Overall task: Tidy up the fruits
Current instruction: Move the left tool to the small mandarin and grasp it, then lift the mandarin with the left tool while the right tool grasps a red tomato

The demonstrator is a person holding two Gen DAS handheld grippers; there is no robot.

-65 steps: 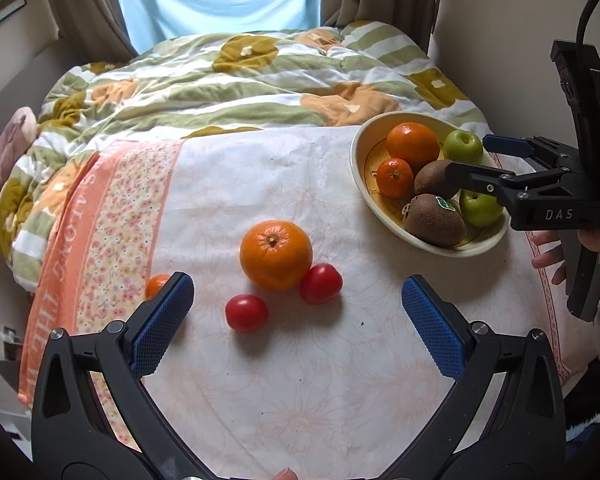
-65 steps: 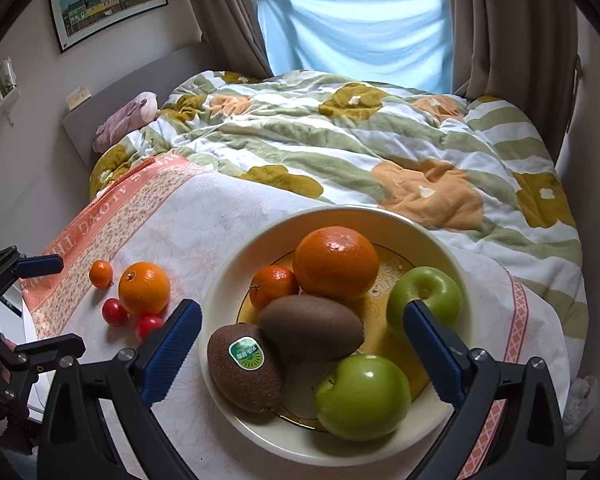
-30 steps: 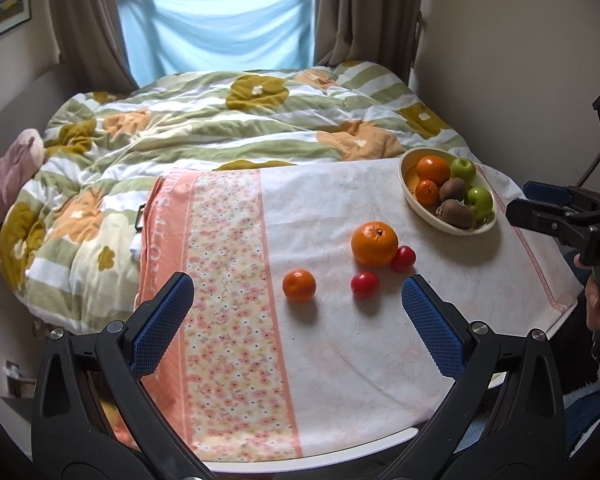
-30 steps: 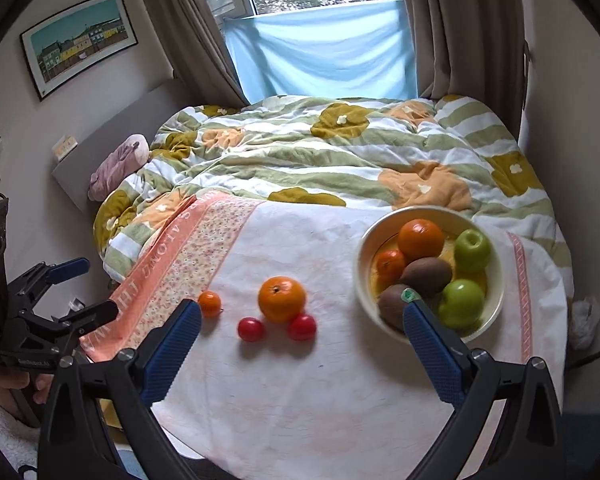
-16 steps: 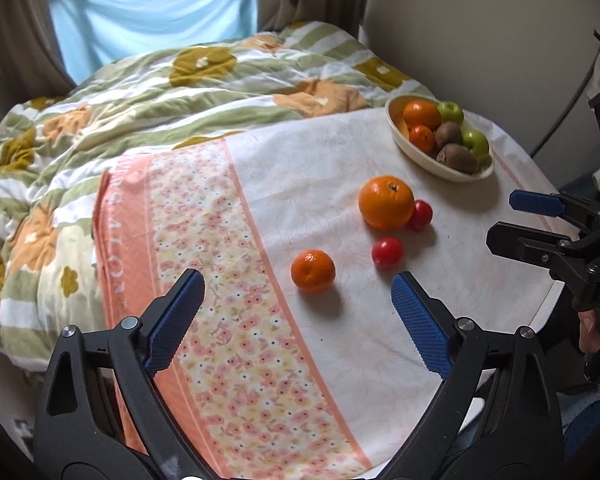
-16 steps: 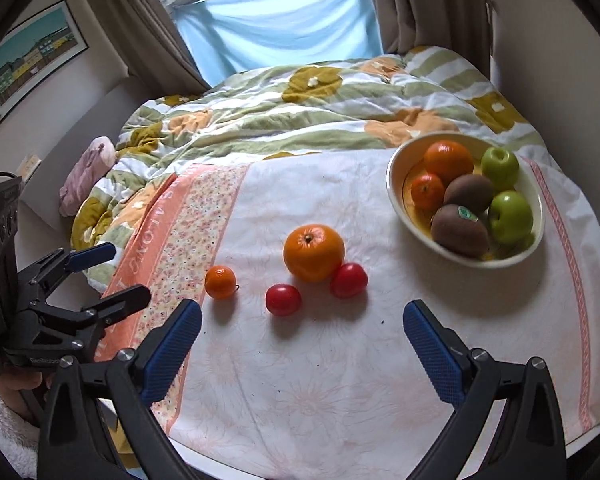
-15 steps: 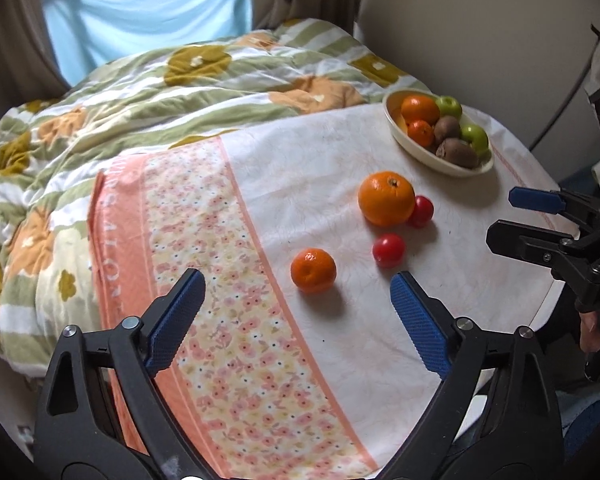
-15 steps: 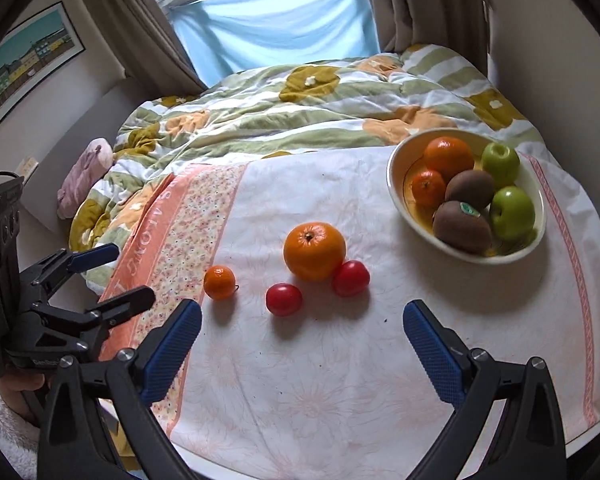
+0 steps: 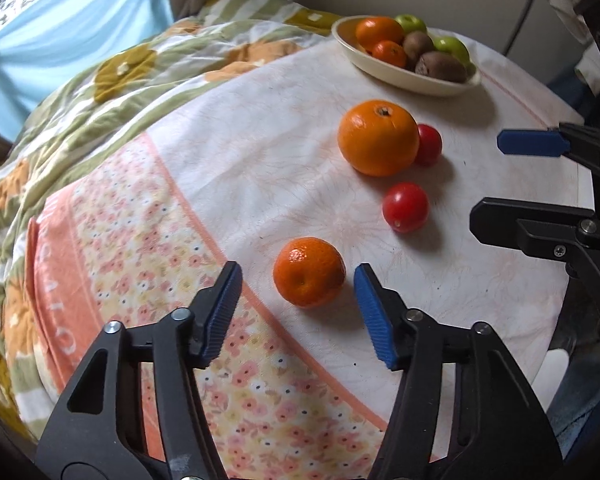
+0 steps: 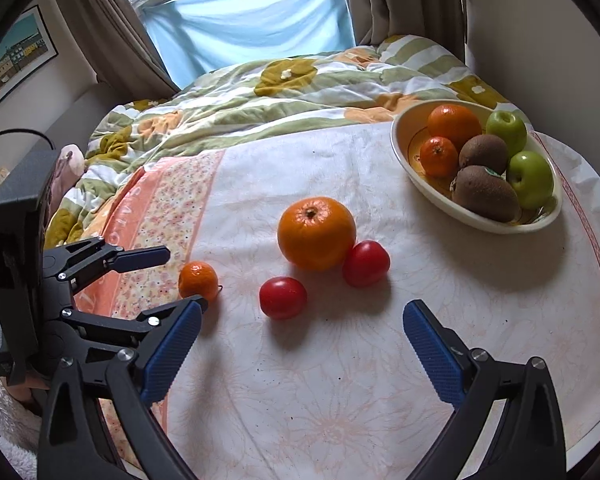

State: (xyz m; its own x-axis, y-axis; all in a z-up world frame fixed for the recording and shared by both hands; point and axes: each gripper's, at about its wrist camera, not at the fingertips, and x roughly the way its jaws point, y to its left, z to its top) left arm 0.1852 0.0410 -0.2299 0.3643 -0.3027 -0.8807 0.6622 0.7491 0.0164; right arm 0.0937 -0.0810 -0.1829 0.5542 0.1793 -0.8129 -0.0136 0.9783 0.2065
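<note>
**Grippers close in on loose fruit at the table's near edge**

The left gripper (image 9: 296,312) points steeply down at a small mandarin (image 9: 309,272) on the cloth-covered table (image 9: 480,280). Its jaws have just been closing and now stand part-way in, one blue pad on each side of the fruit; a gap shows on both sides, so nothing is gripped. The right gripper (image 10: 300,348) hangs over bare cloth with its jaws spread wide and nothing between them. Just beyond the mandarin lies a red tomato (image 9: 405,207), and past that a large orange (image 9: 378,137) with a second tomato (image 9: 429,145) touching its far side. All four sit loose on the white part of the tablecloth, beside its floral orange border (image 9: 148,232). At the far corner of the table a cream bowl (image 10: 404,152) holds an orange, a mandarin, two kiwis and two green apples. Behind the table lie a green-striped duvet (image 10: 300,88) and a window draped in blue cloth (image 10: 252,20).
</note>
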